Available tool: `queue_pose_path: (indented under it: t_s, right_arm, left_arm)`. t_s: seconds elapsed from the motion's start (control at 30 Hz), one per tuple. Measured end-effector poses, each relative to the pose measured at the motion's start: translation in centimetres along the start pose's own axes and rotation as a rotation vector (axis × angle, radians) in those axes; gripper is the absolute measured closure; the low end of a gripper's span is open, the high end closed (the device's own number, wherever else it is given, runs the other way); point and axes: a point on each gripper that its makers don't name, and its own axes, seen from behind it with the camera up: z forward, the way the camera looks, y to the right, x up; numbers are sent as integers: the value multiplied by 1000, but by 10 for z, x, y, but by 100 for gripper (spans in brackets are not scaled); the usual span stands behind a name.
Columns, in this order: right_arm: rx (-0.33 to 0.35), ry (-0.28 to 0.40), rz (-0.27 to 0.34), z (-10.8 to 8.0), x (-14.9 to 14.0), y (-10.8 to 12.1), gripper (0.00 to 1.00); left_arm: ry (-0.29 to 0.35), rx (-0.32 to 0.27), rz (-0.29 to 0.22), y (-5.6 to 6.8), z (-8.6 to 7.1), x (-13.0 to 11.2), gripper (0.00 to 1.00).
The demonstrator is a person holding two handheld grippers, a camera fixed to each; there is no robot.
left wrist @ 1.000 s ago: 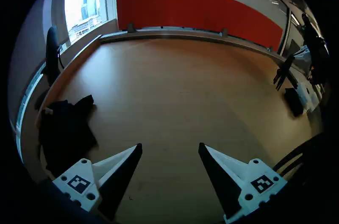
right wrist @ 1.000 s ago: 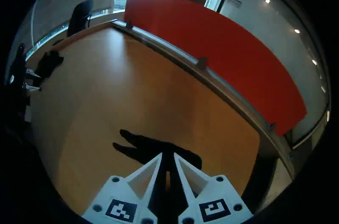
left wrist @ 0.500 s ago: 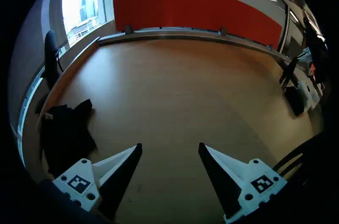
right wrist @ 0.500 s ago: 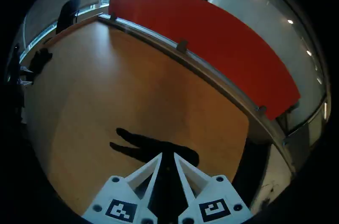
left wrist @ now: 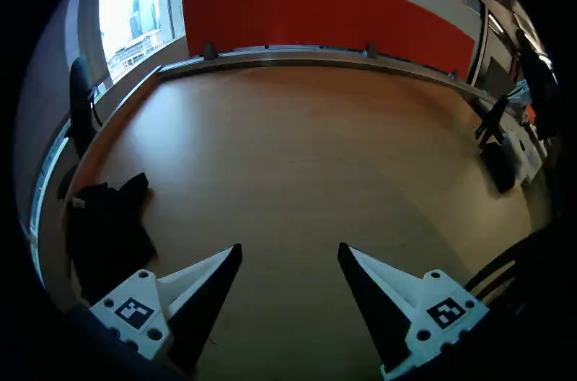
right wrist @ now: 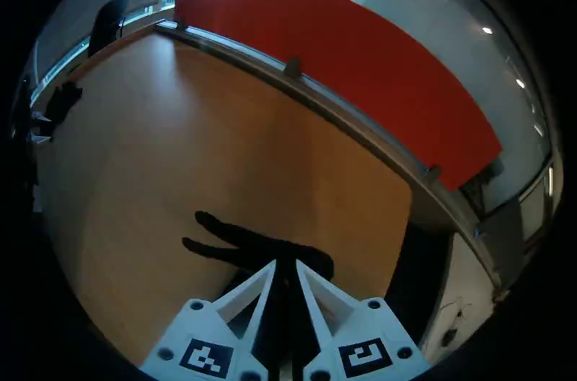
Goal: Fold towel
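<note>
I am pinching the limp black cloth towel (right wrist: 245, 247), lower centre, with my right gripper (right wrist: 285, 263), fingers narrowed; my left gripper (left wrist: 288, 245) is gaping wide and should catch a free corner.

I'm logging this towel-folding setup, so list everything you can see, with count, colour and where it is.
table: one, light wood, under everything
partition: one, red, along the table's far edge
towel: one, black, pinched in the right hand-held gripper
cloth heap: one, black, table's left edge, left gripper view
office chair: one, dark, beyond the table by the window
left hand-held gripper: one, white, open above bare table
right hand-held gripper: one, white, shut on the towel
</note>
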Motion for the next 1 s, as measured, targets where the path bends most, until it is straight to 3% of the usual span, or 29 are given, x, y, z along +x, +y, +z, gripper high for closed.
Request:
queue_pose_path:
  t_s: [0.57, 1.0]
  right_arm:
    - [-17, -109, 37, -19, -91, 4, 96]
    - [-5, -124, 53, -24, -122, -19, 96]
  left_arm:
    - [-5, -18, 17, 8, -3, -2, 1]
    - [-7, -23, 19, 8, -4, -7, 1]
